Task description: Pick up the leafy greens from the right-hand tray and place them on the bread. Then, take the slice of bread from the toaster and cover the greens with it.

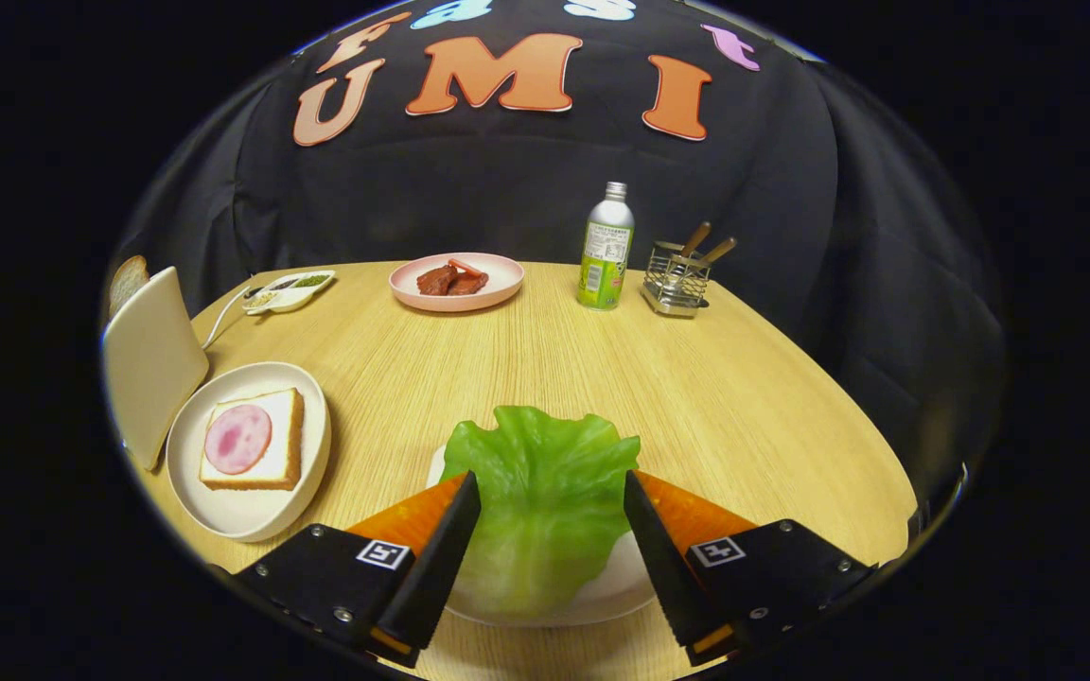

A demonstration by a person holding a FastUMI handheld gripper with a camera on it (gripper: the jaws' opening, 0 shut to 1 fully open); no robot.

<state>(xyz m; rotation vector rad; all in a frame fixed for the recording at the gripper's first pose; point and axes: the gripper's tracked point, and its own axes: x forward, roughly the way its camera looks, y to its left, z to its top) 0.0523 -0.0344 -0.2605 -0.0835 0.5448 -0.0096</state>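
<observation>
Currently the gripper [552,497] sits low over the wooden bench [602,378], fingers [450,539] spread wide with the lettuce leaf [540,501] lying between them; neither tip clearly presses on the leaf, so nothing is gripped. Leaf rests on a white tray [611,591], which peeks out under its edges, right between the fingers. Off to the left of the fingers, a white plate [252,515] carries a bread slice [285,445] topped with a round pink ham slice [237,438]. Just beyond that plate stands the cream toaster [152,364], a second bread slice [127,280] poking out of its top. Far side of the bench: a small white dish [285,293] with green and pale bits, a pink plate [456,282] with reddish meat pieces, a green-labelled bottle [606,248] with a silver cap, and a wire holder [677,276] with wooden-handled utensils sticking up.
</observation>
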